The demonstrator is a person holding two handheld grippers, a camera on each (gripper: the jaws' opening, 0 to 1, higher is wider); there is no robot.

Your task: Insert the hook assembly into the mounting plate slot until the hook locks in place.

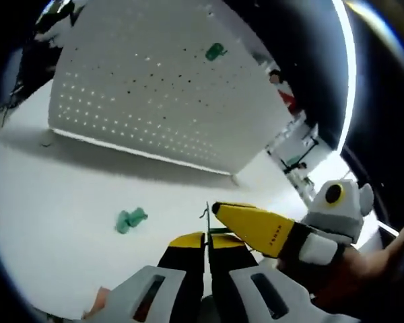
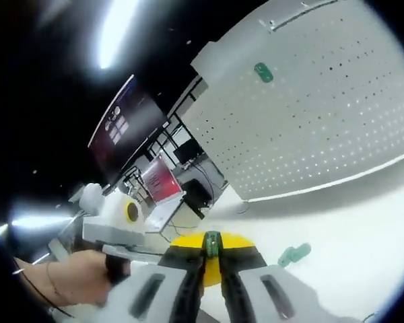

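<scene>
Hook (image 2: 212, 243), green, sits pinched in our right gripper (image 2: 211, 250) while the left gripper (image 1: 206, 243) pinches its wire; we align both before approaching the pegboard (image 1: 155, 87).

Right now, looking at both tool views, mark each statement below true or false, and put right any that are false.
1. A green hook is already mounted on the white pegboard. True.
2. The pegboard lies flat on the table. False: it stands up from the white table.
3. A loose green hook piece lies on the table. True.
4. The right tool is open and empty. False: it is shut on a small green part.
5. The loose piece is red. False: it is green.
6. The two tools meet near their tips in the left gripper view, left tool. True.
</scene>
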